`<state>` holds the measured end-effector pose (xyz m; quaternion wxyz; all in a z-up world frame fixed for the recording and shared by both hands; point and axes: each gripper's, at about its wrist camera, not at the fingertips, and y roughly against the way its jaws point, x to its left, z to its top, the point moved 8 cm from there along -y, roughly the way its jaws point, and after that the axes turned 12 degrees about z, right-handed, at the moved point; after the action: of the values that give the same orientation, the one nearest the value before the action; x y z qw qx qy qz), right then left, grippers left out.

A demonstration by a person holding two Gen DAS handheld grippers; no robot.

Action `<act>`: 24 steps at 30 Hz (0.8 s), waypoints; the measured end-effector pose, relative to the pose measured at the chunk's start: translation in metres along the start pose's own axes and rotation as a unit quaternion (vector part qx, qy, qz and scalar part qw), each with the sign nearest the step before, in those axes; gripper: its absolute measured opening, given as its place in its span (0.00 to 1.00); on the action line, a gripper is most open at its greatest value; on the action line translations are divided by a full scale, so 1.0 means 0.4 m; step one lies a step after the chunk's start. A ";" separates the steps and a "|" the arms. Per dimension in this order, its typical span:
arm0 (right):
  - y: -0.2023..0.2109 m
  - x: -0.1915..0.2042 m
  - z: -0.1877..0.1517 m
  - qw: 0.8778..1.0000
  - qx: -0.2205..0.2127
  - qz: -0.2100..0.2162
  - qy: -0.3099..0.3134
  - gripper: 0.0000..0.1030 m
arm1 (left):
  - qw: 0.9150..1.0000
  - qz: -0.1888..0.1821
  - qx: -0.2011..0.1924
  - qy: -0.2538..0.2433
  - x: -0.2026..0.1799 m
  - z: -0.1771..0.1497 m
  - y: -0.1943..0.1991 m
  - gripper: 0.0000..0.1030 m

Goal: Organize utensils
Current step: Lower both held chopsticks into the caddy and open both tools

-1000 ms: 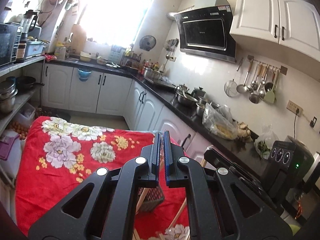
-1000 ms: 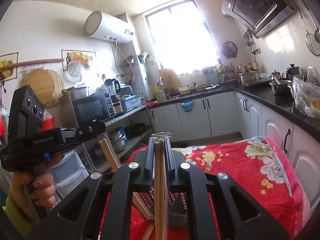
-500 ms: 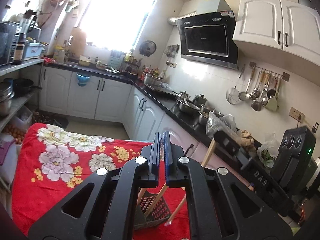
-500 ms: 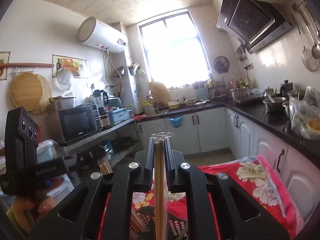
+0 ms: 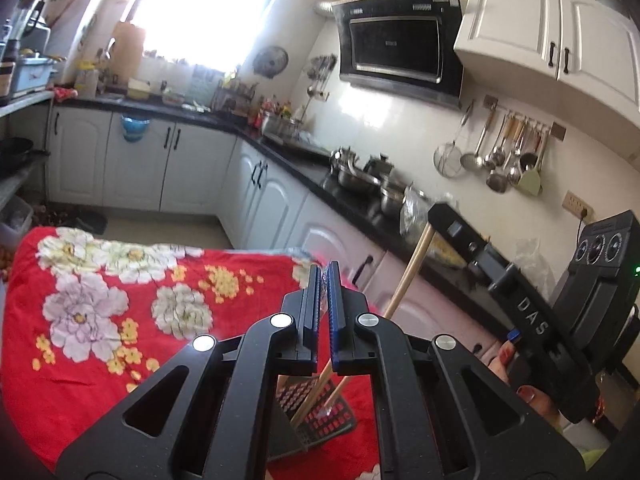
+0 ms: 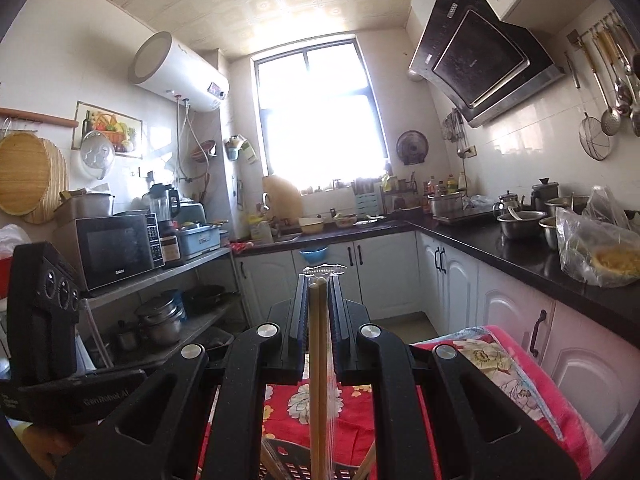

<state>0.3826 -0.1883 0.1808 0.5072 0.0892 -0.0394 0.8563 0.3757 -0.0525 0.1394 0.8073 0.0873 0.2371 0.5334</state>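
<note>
Right gripper [image 6: 318, 280]: clamped on a pair of wooden chopsticks [image 6: 318, 360] in a clear sleeve, held lengthwise between the jaws, tips forward and level.
Left gripper [image 5: 323, 280]: jaws pressed together, nothing between them; it hangs over the cloth, angled slightly down.
Basket [image 5: 316, 416]: dark perforated holder standing on the cloth at 6 o'clock in the left view, partly hidden under the left gripper; several chopsticks already lean in it.
Step in hand, as I judge it: carrying the sleeved pair to the basket to join the others.
How to do it well: tip the pair so its lower end goes down into the basket mouth at 6 o'clock of the right view; lower it between the sticks already leaning there rather than onto them; let go only once the end is inside the wall. The left gripper could steady the basket rim, as a light holder may tip under long sticks.
Risk: the slick sleeve may slide in the grip; long sticks lean out and can lever the basket over.
Surface: table under a red floral cloth [image 5: 100, 320], soft and wrinkled, so footing for the basket looks uneven.
Room: narrow kitchen; bright window [image 6: 320, 120] at 12 o'clock in the right view, black counter [image 6: 520, 256] and white cabinets at 3 o'clock, range hood [image 5: 400, 44] above, ladles on a wall rail [image 5: 508, 156], microwave [image 6: 116, 248] on a shelf at 9 o'clock.
</note>
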 end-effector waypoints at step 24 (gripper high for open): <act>0.079 -0.038 -0.165 1.000 0.018 0.006 0.008 0.10 | 0.998 0.059 0.025 -0.006 0.022 -0.178 -0.005 0.02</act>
<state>0.3546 -0.2064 0.1140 0.5009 0.0910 -0.0203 0.8605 0.3463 -0.0536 0.0739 0.7735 0.1244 0.2402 0.5732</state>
